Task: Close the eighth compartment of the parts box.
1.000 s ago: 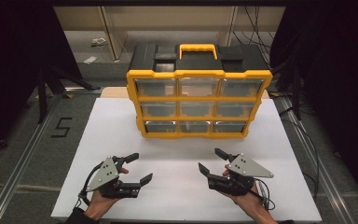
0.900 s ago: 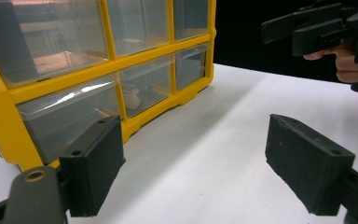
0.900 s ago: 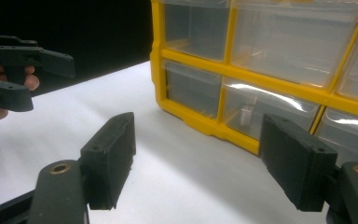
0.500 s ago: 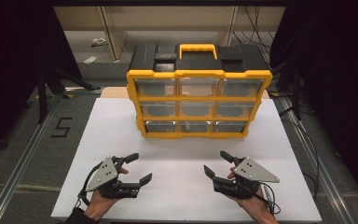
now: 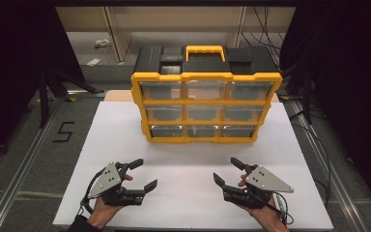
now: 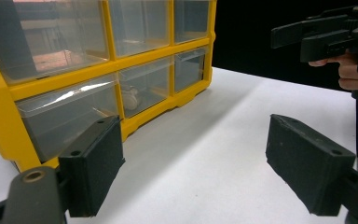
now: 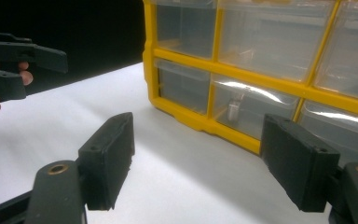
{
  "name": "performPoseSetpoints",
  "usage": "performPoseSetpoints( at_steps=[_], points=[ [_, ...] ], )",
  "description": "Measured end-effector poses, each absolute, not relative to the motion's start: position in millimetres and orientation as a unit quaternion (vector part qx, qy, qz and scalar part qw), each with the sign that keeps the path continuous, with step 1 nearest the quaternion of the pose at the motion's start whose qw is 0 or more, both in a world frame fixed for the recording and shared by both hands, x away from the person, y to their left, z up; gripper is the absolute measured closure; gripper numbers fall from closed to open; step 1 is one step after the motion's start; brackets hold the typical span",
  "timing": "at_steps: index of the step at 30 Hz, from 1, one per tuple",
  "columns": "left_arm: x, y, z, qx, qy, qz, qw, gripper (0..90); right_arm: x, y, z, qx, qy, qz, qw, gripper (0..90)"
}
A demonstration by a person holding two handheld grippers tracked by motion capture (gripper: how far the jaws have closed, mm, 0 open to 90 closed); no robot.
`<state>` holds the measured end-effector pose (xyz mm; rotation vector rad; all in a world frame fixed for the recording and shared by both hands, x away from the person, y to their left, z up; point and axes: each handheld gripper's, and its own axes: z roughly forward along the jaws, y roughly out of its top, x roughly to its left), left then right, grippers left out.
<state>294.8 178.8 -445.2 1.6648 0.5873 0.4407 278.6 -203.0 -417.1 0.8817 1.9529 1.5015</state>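
Yellow plastic frames one organiser case (image 5: 206, 106) standing upright at the far middle of the white table (image 5: 125, 130), with a black back and a single yellow carry handle (image 5: 205, 49) on top. Its front holds nine clear drawers, three rows of three; in both gripper views a small pale object shows inside one lower drawer (image 6: 131, 97), too blurred to identify.

Two grippers sit at the near edge, each in one hand and each topped by a grey three-cornered plate. Left gripper (image 5: 141, 175) is held low over the table at the near left, pointing towards the case and slightly inward, its jaws spread wide with nothing between them. Right gripper (image 5: 227, 171) mirrors it at the near right, jaws likewise released and empty. Both stand well apart from the case and from each other.
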Motion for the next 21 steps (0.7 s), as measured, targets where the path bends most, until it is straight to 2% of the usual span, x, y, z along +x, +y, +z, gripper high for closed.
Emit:
performPoseSetpoints(
  at_steps=[21],
  points=[
    [295.5, 179.1, -445.3, 0.722, 0.256, 0.193, 0.613, 18.4, 280.5, -203.1, -415.9, 0.322, 0.720, 0.557, 0.262, 27.1]
  ],
)
